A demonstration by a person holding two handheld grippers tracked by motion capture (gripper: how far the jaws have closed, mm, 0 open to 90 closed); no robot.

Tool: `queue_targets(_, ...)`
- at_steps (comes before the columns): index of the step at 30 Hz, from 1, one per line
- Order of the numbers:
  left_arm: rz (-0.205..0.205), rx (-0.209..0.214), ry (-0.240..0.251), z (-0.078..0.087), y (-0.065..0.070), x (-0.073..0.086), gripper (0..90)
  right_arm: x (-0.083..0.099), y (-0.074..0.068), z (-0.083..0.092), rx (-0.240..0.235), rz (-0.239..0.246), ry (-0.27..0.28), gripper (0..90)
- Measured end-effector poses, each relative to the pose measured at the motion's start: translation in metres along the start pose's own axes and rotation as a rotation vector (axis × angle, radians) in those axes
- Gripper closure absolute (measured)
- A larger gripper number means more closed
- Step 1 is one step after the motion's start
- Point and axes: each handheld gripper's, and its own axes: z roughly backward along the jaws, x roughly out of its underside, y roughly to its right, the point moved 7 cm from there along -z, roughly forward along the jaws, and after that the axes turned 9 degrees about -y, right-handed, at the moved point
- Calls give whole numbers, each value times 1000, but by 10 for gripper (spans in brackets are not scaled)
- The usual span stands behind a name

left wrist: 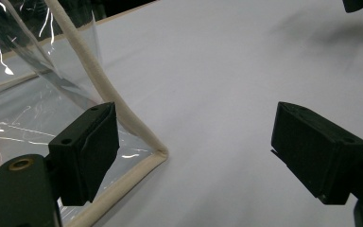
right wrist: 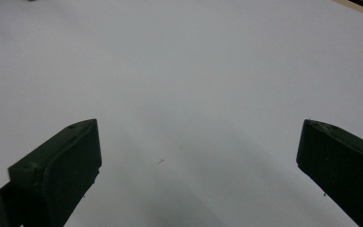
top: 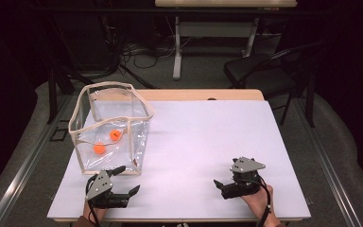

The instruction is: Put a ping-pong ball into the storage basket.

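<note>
From above, two orange balls (top: 106,142) sit inside the clear plastic bag with a cream edge (top: 116,87). The left gripper (top: 125,179) is wide open and holds nothing, and its own view shows the bag's corner (left wrist: 158,153) right by one jaw. The right gripper (top: 220,185) is wide open too, over the bare white table (right wrist: 194,71).

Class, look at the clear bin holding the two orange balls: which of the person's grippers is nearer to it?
The left. The left gripper sits open just off the clear bin's near corner, one jaw beside its cream edge. The right gripper rests open far across the white table.
</note>
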Motion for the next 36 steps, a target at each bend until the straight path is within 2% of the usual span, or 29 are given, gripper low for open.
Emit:
queue_targets(8,-1,0,1,0,1,0,159,16,-3,-1,23,21,4,1)
queue_targets(15,-2,1,-2,0,1,0,159,26,-3,2,38,12,11,1)
queue_targets(27,0,5,-6,2,1,2,159,27,-2,9,59,-12,51,1)
queue_targets(36,-7,17,-24,0,2,1,159,29,-2,11,42,-24,55,1)
